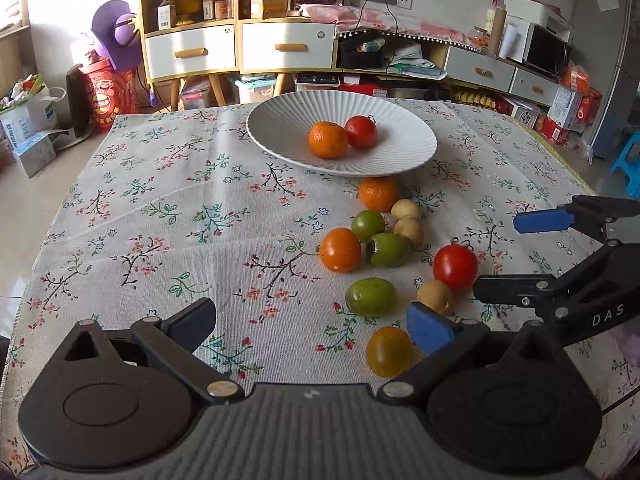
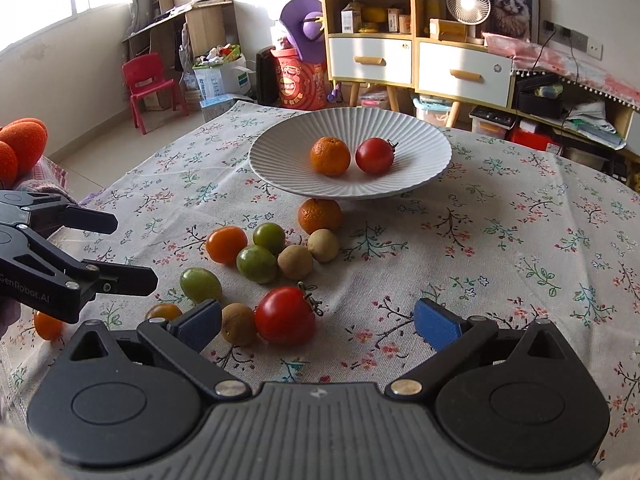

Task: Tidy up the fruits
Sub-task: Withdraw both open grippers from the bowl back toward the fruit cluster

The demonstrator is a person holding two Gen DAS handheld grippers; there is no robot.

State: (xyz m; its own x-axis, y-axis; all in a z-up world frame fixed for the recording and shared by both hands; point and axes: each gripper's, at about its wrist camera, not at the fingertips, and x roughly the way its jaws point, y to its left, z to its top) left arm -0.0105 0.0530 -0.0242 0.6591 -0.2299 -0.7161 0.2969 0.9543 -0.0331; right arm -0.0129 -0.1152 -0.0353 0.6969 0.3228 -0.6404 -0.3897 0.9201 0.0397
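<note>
White plate (image 2: 280, 168) near the table's far edge held a mandarin (image 2: 330, 156) and a red tomato (image 2: 374, 155).
Left gripper (image 1: 312, 330) and right gripper (image 2: 318, 324) both gaped wide, holding nothing, maybe ready to grab loose fruits mid-table. Writing read "GenRobot.AI" and "DAS".

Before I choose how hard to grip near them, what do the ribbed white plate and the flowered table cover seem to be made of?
Ribbed white plate: probably glazed ceramic with a matte finish; crisp radial ridges, soft sheen, rigid rim. Plastic cannot be ruled out.
Flowered table cover: woven cloth, likely cotton or linen; visible weave, fold creases, printed twigs and blossoms, no gloss.
</note>
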